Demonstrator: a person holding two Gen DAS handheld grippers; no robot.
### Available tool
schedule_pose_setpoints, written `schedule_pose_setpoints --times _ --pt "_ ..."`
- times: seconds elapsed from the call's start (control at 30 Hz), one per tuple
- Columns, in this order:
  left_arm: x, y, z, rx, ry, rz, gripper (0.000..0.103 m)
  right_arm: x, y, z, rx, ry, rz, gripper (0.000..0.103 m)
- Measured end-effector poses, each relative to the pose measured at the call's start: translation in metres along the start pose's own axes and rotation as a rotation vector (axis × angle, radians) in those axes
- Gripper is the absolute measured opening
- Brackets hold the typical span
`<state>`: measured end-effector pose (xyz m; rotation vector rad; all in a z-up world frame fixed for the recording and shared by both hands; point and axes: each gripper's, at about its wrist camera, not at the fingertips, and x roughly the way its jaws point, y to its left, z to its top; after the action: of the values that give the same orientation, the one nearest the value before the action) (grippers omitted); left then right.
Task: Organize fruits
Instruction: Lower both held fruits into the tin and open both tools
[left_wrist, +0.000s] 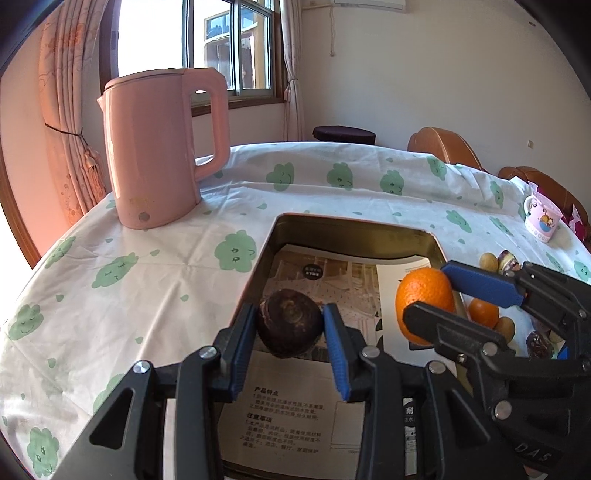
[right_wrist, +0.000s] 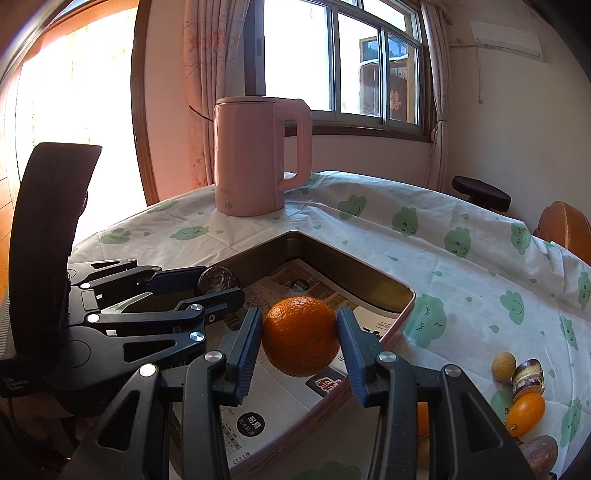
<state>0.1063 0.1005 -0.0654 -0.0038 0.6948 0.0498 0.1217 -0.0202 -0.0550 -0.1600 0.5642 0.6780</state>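
Fingers (left_wrist: 334, 354) of the left gripper (left_wrist: 290, 325) clamp a dark brown round fruit (left_wrist: 290, 323) over the paper-lined tin (left_wrist: 354, 225), the right gripper (right_wrist: 301, 334) beside it pinching an orange (right_wrist: 301, 336), each fruit's underside hidden

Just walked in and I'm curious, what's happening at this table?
A person is sorting fruit with two hand-held grippers. The left gripper grips a dark brown fruit, the right gripper an orange; both hang over the paper-lined tin tray. More small fruits wait on the tablecloth.
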Motion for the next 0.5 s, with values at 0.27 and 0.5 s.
schedule_pose_setpoints --times 0.27,0.5 --pt "-0.002 -0.001 0.0 0.006 -0.009 0.013 0.046 0.002 -0.005 0.0 0.027 0.005 0.003 0.045" --pt "-0.009 -0.002 -0.001 -0.008 -0.038 -0.005 0.058 -0.008 -0.01 -0.002 0.053 -0.032 -0.014 0.057"
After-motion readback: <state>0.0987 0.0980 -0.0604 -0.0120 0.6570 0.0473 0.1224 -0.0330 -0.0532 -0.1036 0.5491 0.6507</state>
